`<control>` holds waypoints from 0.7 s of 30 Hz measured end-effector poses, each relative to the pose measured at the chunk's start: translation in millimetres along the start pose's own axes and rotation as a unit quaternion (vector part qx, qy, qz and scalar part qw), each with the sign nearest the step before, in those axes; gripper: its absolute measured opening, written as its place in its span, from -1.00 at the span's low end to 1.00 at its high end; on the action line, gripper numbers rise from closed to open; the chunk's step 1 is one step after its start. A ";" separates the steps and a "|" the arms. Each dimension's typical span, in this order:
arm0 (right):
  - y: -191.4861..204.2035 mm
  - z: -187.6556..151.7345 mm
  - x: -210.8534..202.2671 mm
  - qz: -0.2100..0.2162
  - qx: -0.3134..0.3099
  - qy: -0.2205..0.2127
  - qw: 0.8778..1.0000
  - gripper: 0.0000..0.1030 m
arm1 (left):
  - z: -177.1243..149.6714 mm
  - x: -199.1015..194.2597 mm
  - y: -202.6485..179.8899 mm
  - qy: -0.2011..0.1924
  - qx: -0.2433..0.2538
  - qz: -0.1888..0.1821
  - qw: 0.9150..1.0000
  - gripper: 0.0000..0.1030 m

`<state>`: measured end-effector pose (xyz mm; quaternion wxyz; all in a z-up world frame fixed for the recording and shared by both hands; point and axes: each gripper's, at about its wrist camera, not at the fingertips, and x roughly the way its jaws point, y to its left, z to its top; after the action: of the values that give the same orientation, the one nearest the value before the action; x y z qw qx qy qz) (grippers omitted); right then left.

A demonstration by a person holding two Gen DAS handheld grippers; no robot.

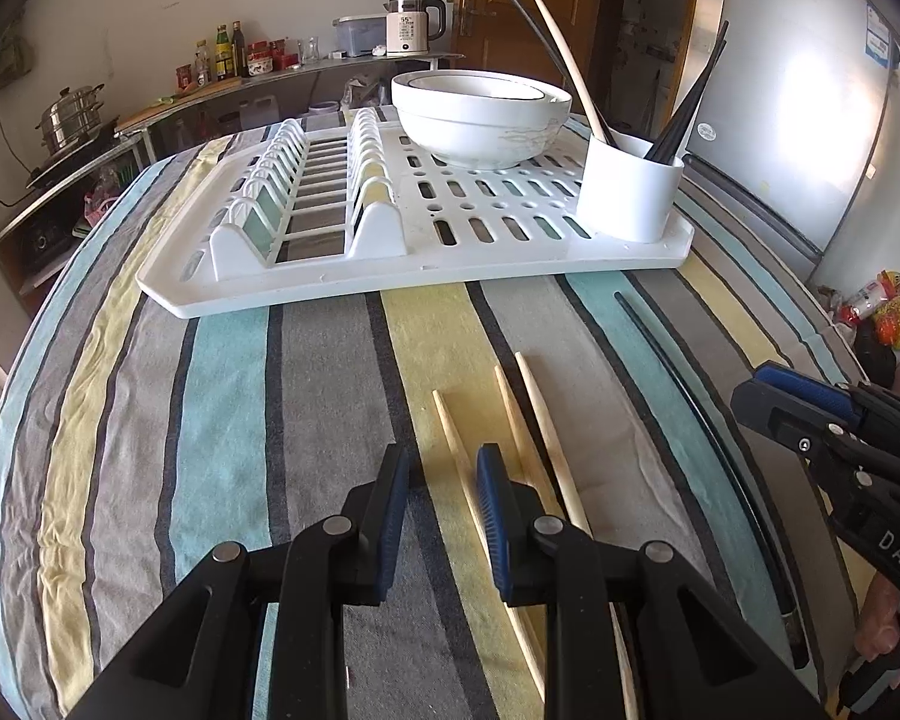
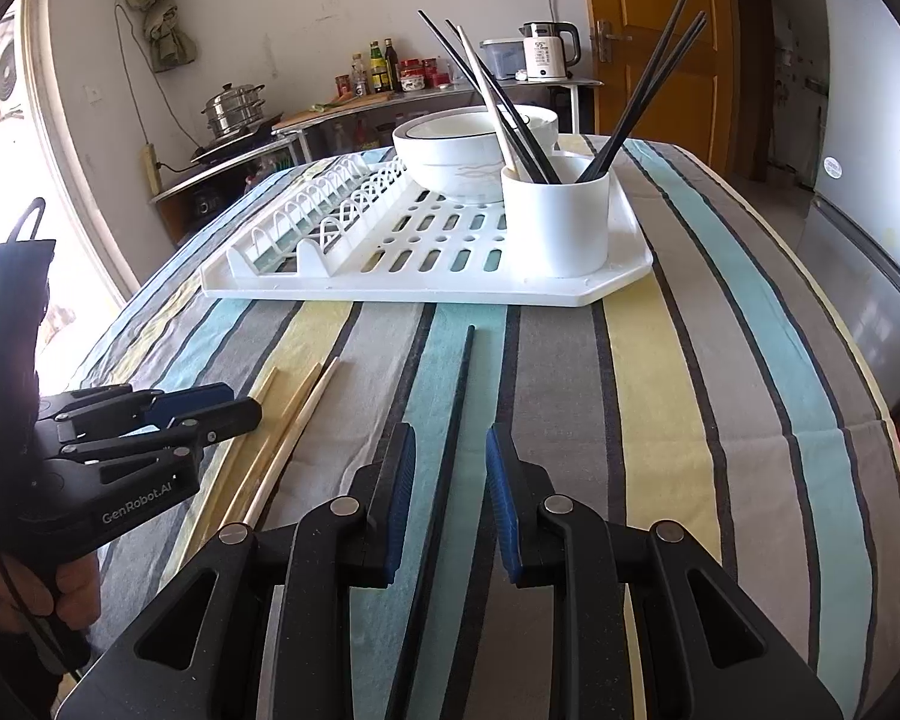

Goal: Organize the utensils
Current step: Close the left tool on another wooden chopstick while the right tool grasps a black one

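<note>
So the right gripper (image 2: 450,480) is hovering with its blue ribbed pads spread apart and holding nothing, and the long thin black chopstick (image 2: 459,414) is lying flat on the cloth, running right up through the gap between them, so I'm guessing that one is getting picked next. The left gripper (image 1: 441,498) is sitting open and empty too, just left of the three pale wooden chopsticks (image 1: 540,420), which are lying roughly side by side on a yellow stripe; its right pad is overlapping the leftmost stick in view, but I can't tell if it's actually touching. All of this is resting on the desk, which is wearing a slightly wrinkled cotton cloth with grey, teal and yellow stripes (image 2: 660,372). Progress-wise it's looking a bit over halfway: the round white plastic utensil cup (image 2: 555,222) at the corner of the white slotted plastic dish rack (image 2: 426,294) is already holding several black chopsticks and one pale one, all leaning out at angles. Four sticks are waiting on the cloth. Behind the cup, two glossy white ceramic bowls (image 1: 480,120) are sitting nested on the rack, smooth and rounded next to all that skinny tapered stuff.
</note>
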<state>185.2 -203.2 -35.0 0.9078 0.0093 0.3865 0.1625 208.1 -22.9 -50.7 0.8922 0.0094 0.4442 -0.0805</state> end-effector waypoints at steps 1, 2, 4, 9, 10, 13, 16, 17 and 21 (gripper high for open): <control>0.2 0.8 2.6 0.000 -0.001 0.004 1.000 -0.51 | 0.0 0.1 -0.9 0.000 0.002 0.002 1.000 -0.54; 0.4 1.9 5.2 -0.001 -0.003 0.007 1.000 -0.51 | -0.2 0.2 -2.2 0.000 0.003 0.004 1.000 -0.54; 0.8 4.4 11.6 -0.001 -0.007 0.014 1.000 -0.51 | -0.2 0.8 -5.2 -0.002 0.007 0.002 1.000 -0.54; -2.3 13.7 29.1 -0.004 -0.007 0.031 0.999 -0.51 | -1.5 1.0 -10.9 -0.010 0.019 0.004 1.000 -0.65; -2.3 15.3 32.9 -0.009 -0.009 0.035 0.999 -0.51 | -1.7 0.8 -10.0 -0.011 0.019 0.006 1.000 -0.74; -1.1 18.3 41.8 -0.012 -0.015 0.046 0.999 -0.51 | -1.5 0.6 -4.6 -0.011 0.013 0.001 1.000 -0.84; 4.1 20.6 48.4 -0.019 -0.027 0.055 0.998 -0.51 | -1.5 0.0 -2.4 -0.010 0.015 -0.003 1.000 -0.87; 6.0 20.9 49.9 -0.021 -0.032 0.056 0.998 -0.51 | -1.4 0.0 -1.9 -0.010 0.016 -0.004 1.000 -0.88; 10.2 26.5 55.7 -0.032 -0.045 0.065 0.996 -0.51 | -0.1 0.2 1.6 -0.008 0.016 -0.014 1.000 -0.88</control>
<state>237.1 -173.8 -53.9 0.8852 -0.0543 0.4368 0.1507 208.5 -21.3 -51.0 0.8943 0.0166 0.4358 -0.0997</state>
